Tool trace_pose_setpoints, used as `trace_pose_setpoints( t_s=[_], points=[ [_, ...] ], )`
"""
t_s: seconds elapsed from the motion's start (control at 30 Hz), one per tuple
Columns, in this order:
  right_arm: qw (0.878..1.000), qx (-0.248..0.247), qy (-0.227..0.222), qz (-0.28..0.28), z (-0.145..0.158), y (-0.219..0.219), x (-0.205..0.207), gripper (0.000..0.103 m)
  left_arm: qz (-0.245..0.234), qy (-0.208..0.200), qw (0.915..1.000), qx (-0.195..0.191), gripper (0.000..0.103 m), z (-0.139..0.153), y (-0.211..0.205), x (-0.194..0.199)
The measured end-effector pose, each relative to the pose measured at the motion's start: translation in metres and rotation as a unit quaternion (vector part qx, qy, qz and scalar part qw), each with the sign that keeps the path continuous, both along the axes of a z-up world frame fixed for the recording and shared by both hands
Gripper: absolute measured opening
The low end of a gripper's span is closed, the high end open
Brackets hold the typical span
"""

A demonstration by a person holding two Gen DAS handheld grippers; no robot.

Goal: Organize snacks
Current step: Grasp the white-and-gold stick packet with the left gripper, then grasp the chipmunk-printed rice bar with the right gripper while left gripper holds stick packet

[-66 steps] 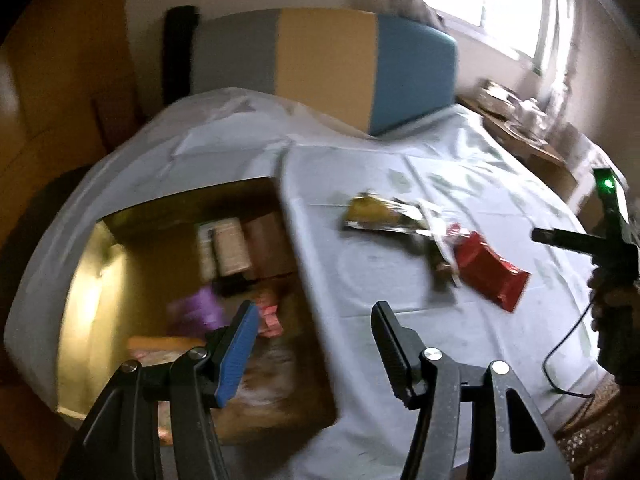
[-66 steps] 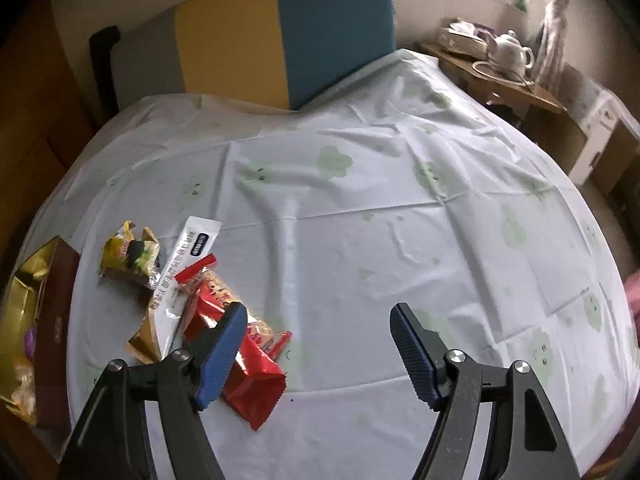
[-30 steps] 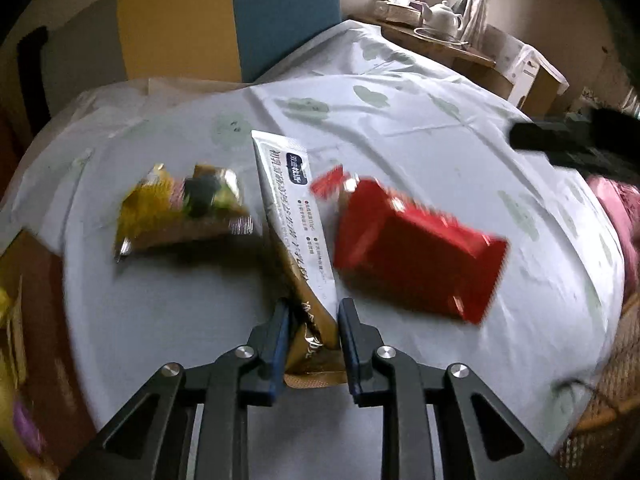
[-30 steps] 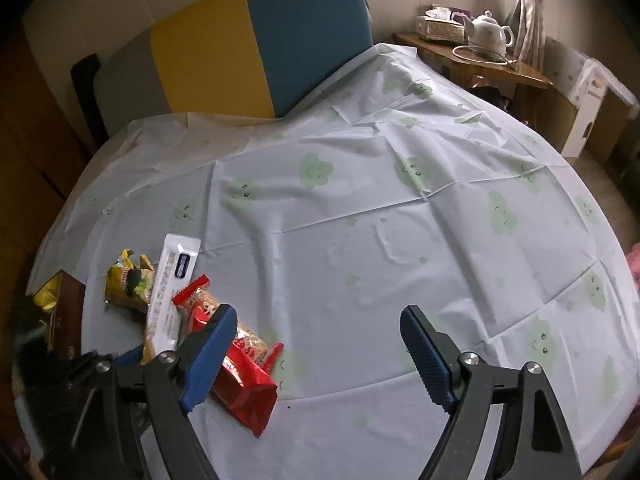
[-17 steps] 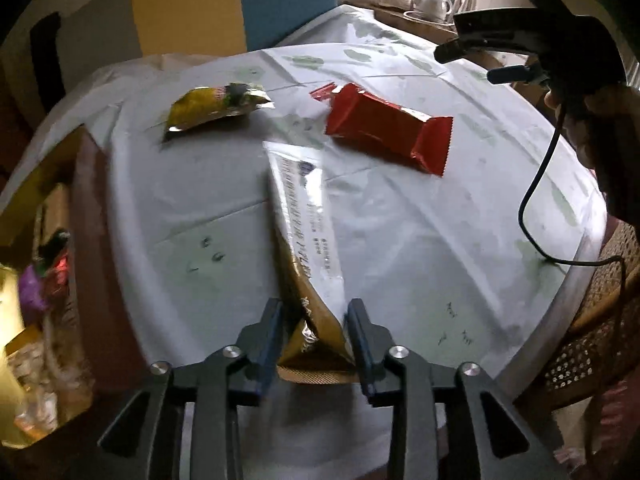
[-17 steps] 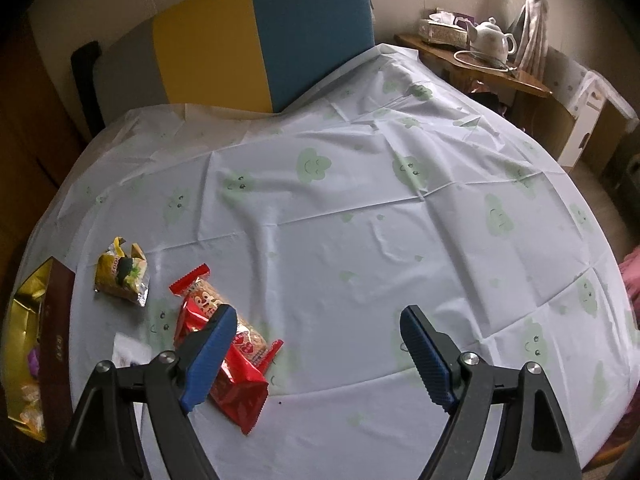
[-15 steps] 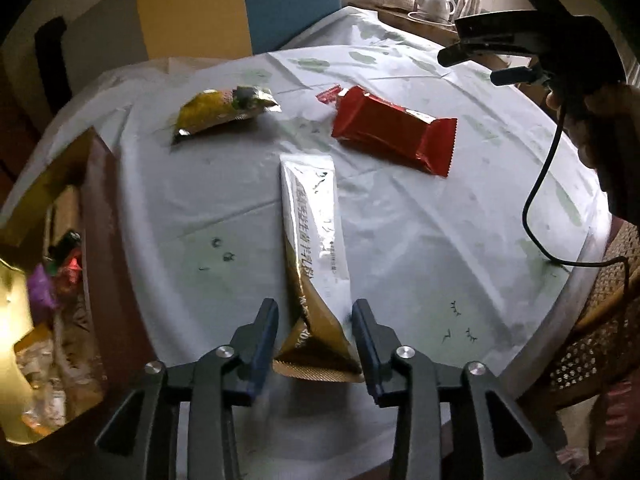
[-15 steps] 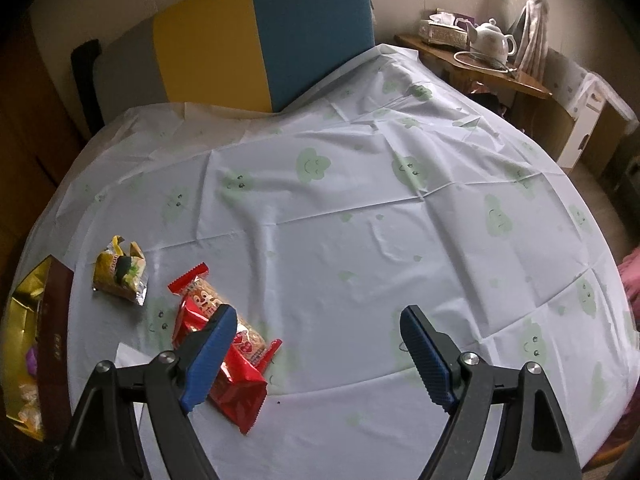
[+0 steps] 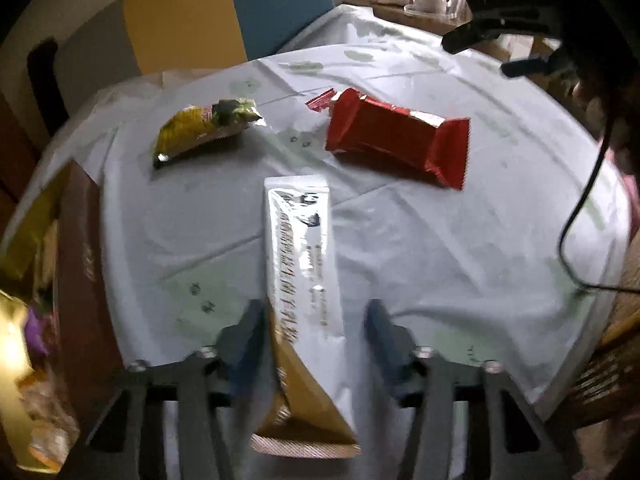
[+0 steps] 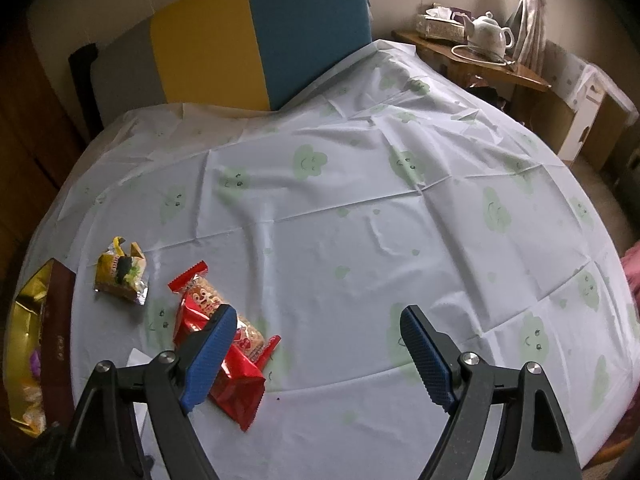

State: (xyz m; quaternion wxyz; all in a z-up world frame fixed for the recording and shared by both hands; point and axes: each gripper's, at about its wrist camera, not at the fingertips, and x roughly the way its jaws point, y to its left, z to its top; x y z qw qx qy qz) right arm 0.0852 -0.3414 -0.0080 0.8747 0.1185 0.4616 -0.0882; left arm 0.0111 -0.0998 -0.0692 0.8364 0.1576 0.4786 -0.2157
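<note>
A long white and gold packet (image 9: 300,248) lies flat on the tablecloth, its gold end between the jaws of my left gripper (image 9: 312,340). Those jaws are opening and the pads stand off the packet. Beyond it lie a yellow snack packet (image 9: 204,128) and a red packet (image 9: 396,136). A brown box with a gold lining (image 9: 76,280) holding several snacks stands at the left. My right gripper (image 10: 318,320) hovers open over the cloth with nothing between its fingers. The red packet (image 10: 200,300) sits just under its left finger, and the yellow packet (image 10: 120,272) and the box (image 10: 60,320) lie further left.
A chair back (image 10: 256,40) in grey, yellow and blue stands behind the round table. A side table with a white teapot (image 10: 488,36) is at the back right. A black cable (image 9: 580,216) hangs over the table's right edge (image 9: 560,380).
My left gripper, shut on the long packet, dragged it toward the near edge, away from the other snacks, then its jaws spread and let it go. The right gripper has kept still.
</note>
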Motion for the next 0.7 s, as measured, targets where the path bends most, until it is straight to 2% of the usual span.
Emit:
trace_pose_setpoints(
  t_s=[0.07,0.17,0.3,0.43,0.47,0.5,0.53,0.57,0.6,0.63,0.7],
  points=[
    [1.0,0.023,-0.01,0.008,0.0,-0.001,0.0,0.084,-0.006,-0.013,0.9999,0.001,0.036,-0.001,0.002,-0.006],
    [0.996,0.066,-0.014,0.051,-0.002,0.01,0.006,0.084,-0.014,-0.025,0.9996,-0.008,0.034,-0.002,0.007,-0.012],
    [0.992,0.061,-0.001,0.108,-0.011,0.034,0.015,0.084,-0.006,-0.027,0.9989,-0.037,0.034,-0.001,0.015,-0.012],
    [0.988,0.026,0.034,0.149,-0.03,0.061,0.023,0.087,-0.008,-0.037,0.9981,-0.048,0.034,-0.001,0.016,-0.015],
    [0.985,0.033,0.044,0.161,-0.035,0.064,0.023,0.087,-0.008,-0.036,0.998,-0.051,0.034,-0.001,0.017,-0.015],
    [0.979,0.066,0.058,0.182,-0.038,0.068,0.023,0.085,-0.008,-0.035,0.9979,-0.054,0.034,-0.001,0.018,-0.014],
    [0.959,0.149,0.081,0.225,-0.042,0.073,0.023,0.084,-0.009,-0.035,0.9977,-0.057,0.034,0.0,0.018,-0.014],
    [0.95,0.18,0.083,0.242,-0.041,0.077,0.022,0.083,-0.01,-0.036,0.9975,-0.061,0.034,0.0,0.019,-0.015],
    [0.95,0.179,0.072,0.245,-0.037,0.079,0.021,0.084,-0.009,-0.035,0.9971,-0.068,0.034,0.0,0.021,-0.014],
    [0.958,0.153,0.06,0.235,-0.033,0.08,0.019,0.086,-0.009,-0.034,0.9967,-0.074,0.034,0.0,0.023,-0.014],
    [0.965,0.143,0.061,0.21,-0.034,0.072,0.02,0.088,-0.011,-0.036,0.9964,-0.076,0.034,-0.001,0.023,-0.015]
  ],
)
